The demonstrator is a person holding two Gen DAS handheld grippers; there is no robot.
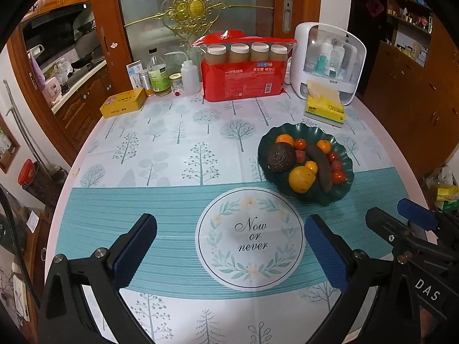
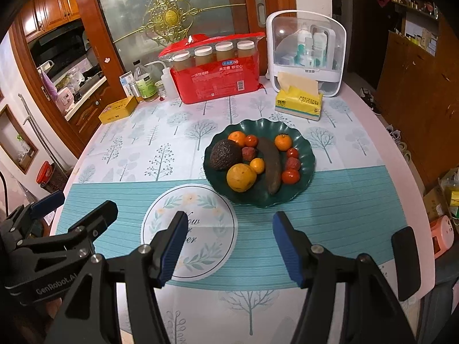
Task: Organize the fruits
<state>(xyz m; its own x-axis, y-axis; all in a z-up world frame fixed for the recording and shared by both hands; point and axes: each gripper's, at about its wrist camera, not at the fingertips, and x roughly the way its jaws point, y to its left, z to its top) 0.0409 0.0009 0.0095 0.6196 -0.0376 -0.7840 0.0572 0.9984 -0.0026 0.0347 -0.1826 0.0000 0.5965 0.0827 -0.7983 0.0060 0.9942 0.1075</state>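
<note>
The right wrist view shows the dark green plastic bowl with a wavy rim (image 2: 308, 154) straight ahead of the right gripper (image 2: 229, 248). The gripper's two blue-padded fingers (image 2: 172, 250) are spread wide apart and hold nothing. The bowl sits just past the fingertips, a little to their right, on the teal and white tree-print tablecloth (image 2: 344, 200).

All the fruit seen here is in the bowl. The long dark brown banana (image 2: 271, 166) lies with its long side running from far to near, tipped a bit sideways. The big round yellow-orange fruit (image 2: 241, 177) is the piece nearest the fingers. The bumpy dark brown avocado (image 2: 225, 154) sits on the left side of the bowl. Small orange tangerines (image 2: 283, 142) and small red tomatoes (image 2: 290, 176) fill the gaps.

In the left wrist view, the left gripper (image 1: 231, 248) hovers over the round white "Now or never" print (image 1: 249, 238). Its fingers (image 1: 134, 250) are spread wide too and are empty. From there the bowl (image 1: 262, 154) lies ahead and off to the right, farther away.

So the right gripper is likely the nearer one to the fruit. No fruit lies between either pair of fingers, and none is touched.
</note>
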